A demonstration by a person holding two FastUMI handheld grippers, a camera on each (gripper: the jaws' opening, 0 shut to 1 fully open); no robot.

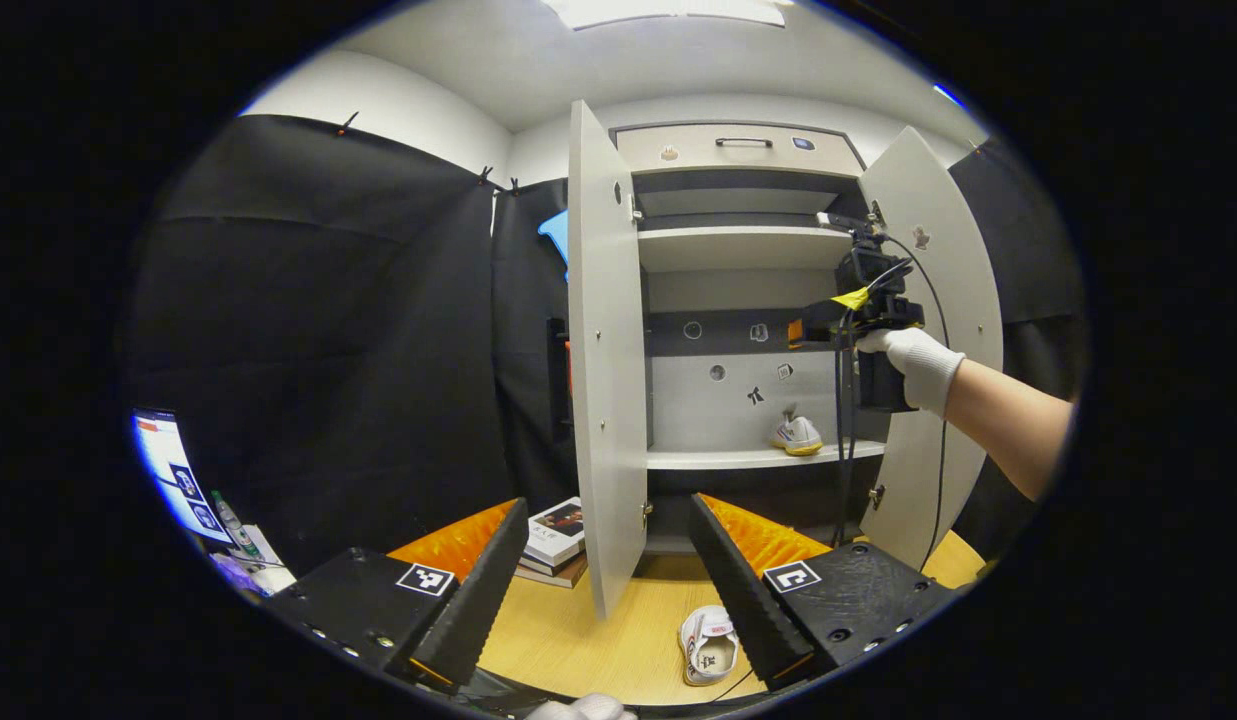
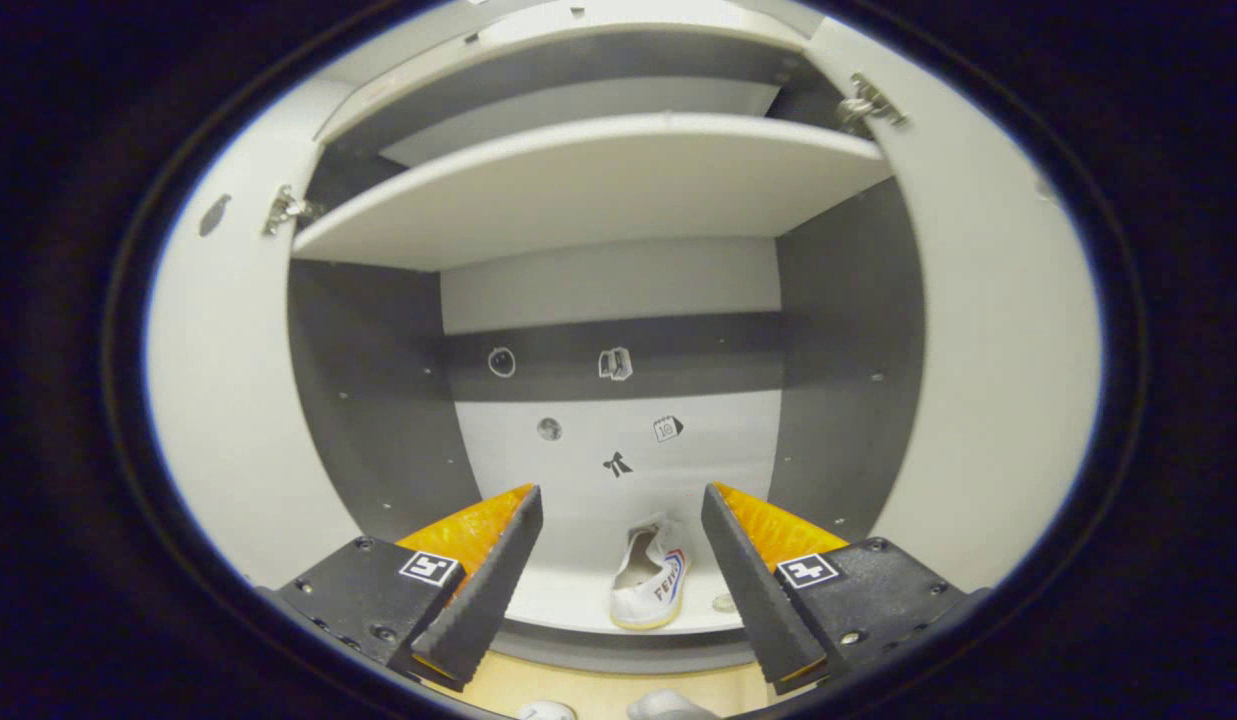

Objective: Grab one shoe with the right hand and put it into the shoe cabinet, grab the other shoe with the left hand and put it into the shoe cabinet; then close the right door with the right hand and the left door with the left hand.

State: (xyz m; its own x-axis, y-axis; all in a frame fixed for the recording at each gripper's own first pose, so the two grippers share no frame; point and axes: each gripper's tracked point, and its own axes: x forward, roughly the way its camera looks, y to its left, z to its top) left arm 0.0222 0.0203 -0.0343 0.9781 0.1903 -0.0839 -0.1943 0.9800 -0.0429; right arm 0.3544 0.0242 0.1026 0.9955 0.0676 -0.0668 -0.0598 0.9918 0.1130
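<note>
I see my right gripper [image 2: 618,580] spread wide and empty before the shoe cabinet [image 1: 743,245], one shoe [image 2: 650,585] on its shelf (both doors open). My left gripper [image 1: 608,590], also wide, hangs above the other shoe [image 1: 708,645] on the table [image 1: 598,640].

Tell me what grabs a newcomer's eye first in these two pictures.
The shoe cabinet stands with both doors swung wide, one white shoe already on its lower shelf. A second white shoe lies on the wooden table just ahead of the left gripper, jaws open. A gloved hand holds the right gripper, also open, before the shelves.
</note>
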